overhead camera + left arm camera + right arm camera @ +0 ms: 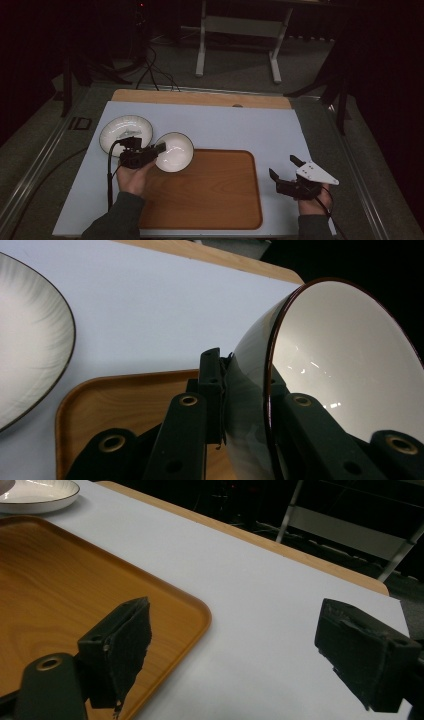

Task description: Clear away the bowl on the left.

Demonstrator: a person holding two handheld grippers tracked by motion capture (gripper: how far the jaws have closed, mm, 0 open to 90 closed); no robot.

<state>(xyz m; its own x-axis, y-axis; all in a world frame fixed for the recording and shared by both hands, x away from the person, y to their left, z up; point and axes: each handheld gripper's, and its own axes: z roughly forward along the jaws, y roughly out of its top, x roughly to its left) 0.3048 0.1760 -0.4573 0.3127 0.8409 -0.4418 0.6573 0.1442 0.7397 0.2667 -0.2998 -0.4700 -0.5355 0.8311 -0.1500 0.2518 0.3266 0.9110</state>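
Note:
A white bowl (175, 151) with a dark rim hangs tilted over the far left corner of the wooden tray (210, 190). My left gripper (161, 147) is shut on the bowl's rim. In the left gripper view the bowl (340, 355) stands on edge, and the left gripper (245, 375) has one jaw on the outer wall and the other inside. A shallow white plate (126, 133) lies just left of it on the mat. My right gripper (282, 167) hovers right of the tray, open. In the right gripper view, the right gripper (232, 645) has nothing between its pads.
A pale mat (225, 125) covers the wooden tabletop and carries the tray and plate. The plate (30, 335) and the tray's corner (125, 395) lie close under the held bowl. A white metal stand (240, 30) and cables (155, 75) sit on the floor behind the table.

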